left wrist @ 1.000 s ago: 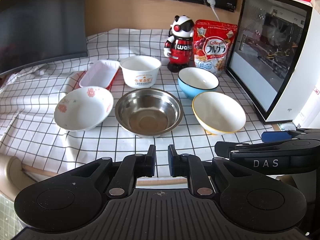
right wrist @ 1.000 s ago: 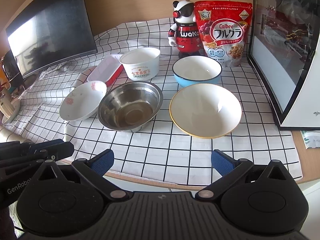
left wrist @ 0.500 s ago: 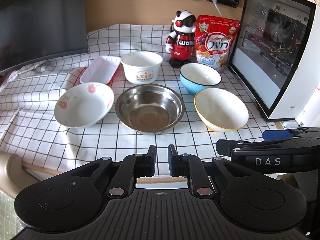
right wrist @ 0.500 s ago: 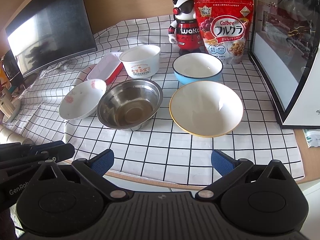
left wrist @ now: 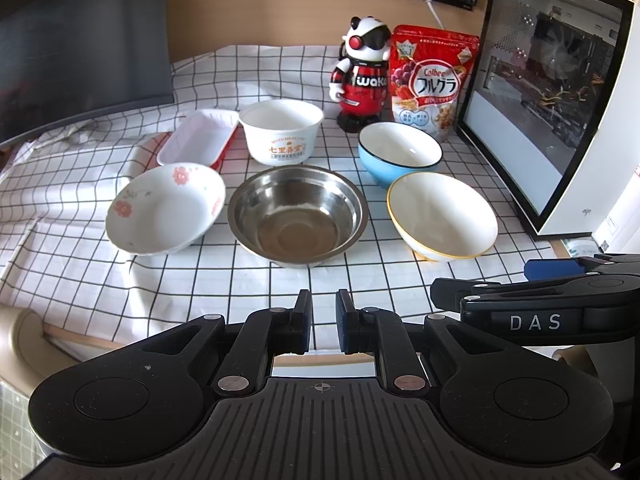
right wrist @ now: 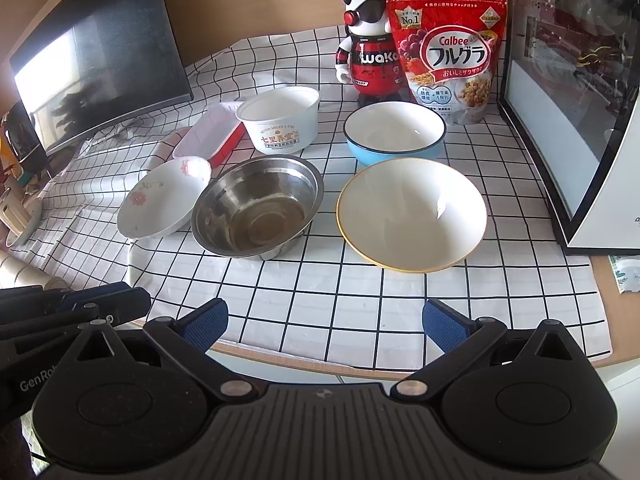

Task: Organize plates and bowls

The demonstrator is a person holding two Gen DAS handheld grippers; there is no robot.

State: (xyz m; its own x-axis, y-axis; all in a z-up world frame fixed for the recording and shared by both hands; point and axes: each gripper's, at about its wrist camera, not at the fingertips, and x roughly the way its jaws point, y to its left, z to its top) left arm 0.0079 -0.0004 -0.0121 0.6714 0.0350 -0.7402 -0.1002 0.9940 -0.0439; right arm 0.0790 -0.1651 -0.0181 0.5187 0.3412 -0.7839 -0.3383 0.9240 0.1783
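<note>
Nothing is gripped yet: the left claw is nearly closed and empty, the right claw wide. Next, probably reach for the yellow-rimmed bowl mid-frame.

Bare checked cloth lies open just ahead of both tongs. Beyond it, a row blocks: floral bowl, steel bowl, yellow-rimmed bowl, narrow gaps between. White cabinet walls the right; monitor far left.
</note>
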